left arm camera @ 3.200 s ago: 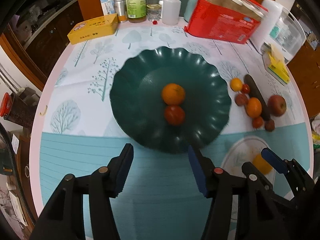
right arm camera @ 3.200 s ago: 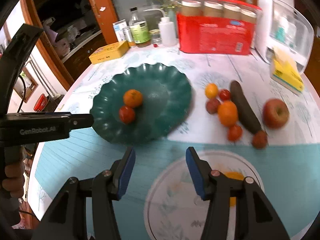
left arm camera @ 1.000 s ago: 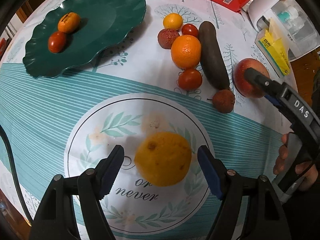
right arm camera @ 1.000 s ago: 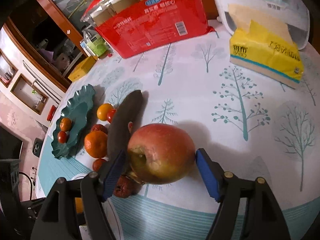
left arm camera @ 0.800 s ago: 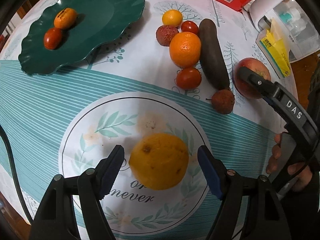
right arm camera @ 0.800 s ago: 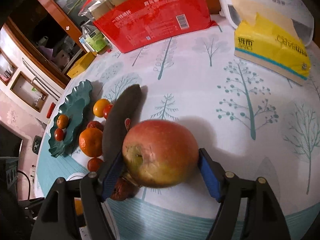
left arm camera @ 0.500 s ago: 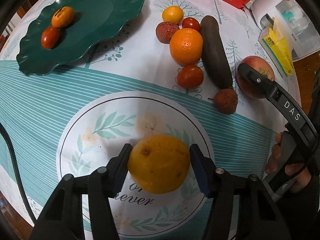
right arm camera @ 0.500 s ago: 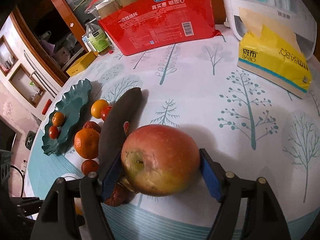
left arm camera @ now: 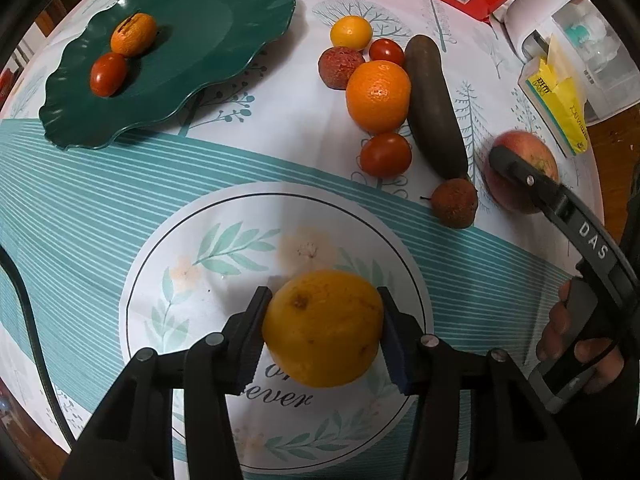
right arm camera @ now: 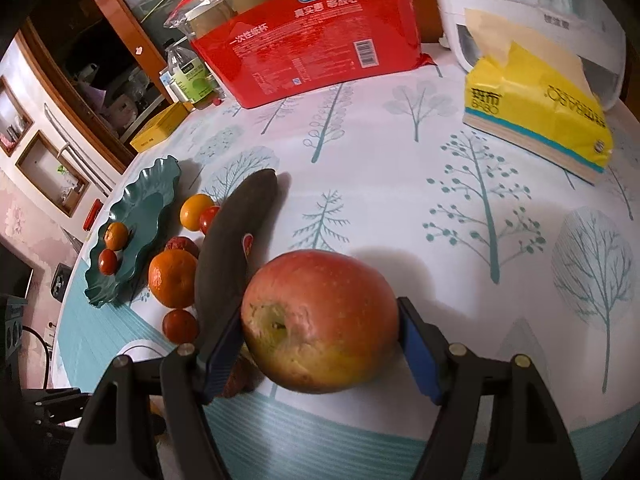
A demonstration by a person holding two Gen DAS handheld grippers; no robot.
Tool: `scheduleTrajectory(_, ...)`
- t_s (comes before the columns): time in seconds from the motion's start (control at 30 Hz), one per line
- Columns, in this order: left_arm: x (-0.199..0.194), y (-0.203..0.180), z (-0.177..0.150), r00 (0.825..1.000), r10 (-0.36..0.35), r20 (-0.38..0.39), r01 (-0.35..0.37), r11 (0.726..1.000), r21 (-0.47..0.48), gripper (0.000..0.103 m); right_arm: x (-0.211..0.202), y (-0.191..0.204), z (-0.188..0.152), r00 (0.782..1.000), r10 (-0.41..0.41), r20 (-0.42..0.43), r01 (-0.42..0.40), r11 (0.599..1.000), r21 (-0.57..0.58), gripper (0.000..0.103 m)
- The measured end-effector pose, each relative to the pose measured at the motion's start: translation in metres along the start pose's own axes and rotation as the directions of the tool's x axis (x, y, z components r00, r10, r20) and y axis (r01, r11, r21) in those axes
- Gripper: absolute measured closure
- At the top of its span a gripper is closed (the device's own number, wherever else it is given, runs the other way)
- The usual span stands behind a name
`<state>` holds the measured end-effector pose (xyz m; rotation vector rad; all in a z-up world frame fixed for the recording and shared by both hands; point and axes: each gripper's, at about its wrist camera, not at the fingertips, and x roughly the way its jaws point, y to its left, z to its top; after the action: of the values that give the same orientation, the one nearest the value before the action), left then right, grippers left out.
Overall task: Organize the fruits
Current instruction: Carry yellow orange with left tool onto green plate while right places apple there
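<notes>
Closed in since a second ago, the left gripper (left arm camera: 323, 330) is pinching the yellow orange (left arm camera: 323, 328) on the tablecloth, ready for lifting toward the green plate (left arm camera: 224, 68); the right gripper (right arm camera: 320, 354) is being pressed around the apple (right arm camera: 320, 322).

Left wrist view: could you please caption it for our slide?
Left hand-held gripper clamps yellow orange; green plate beyond.

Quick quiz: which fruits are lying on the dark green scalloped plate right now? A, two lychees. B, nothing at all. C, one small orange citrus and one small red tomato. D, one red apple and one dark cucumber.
C: the dark green scalloped plate carries only a small orange citrus and a small red tomato, lying side by side.
</notes>
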<state>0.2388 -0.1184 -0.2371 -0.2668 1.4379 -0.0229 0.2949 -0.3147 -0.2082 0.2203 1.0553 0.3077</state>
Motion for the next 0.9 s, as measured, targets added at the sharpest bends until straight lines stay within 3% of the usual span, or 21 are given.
scheduleTrajectory(0.43,-0.035,0.031,-0.02,0.997,0.023,0.073,-0.022,1.0,-0.016,0.053,-0.039,0.007,-0.036,0.998,-0.046,-0.036,0.047,0.999,0.012,0.03)
scheduleTrajectory(0.9,-0.076,0.125,-0.01,0.981,0.11,0.161,-0.099,0.992,-0.074,0.053,-0.048,0.08,-0.063,0.996,-0.006,-0.085,-0.001,0.997,-0.08,0.03)
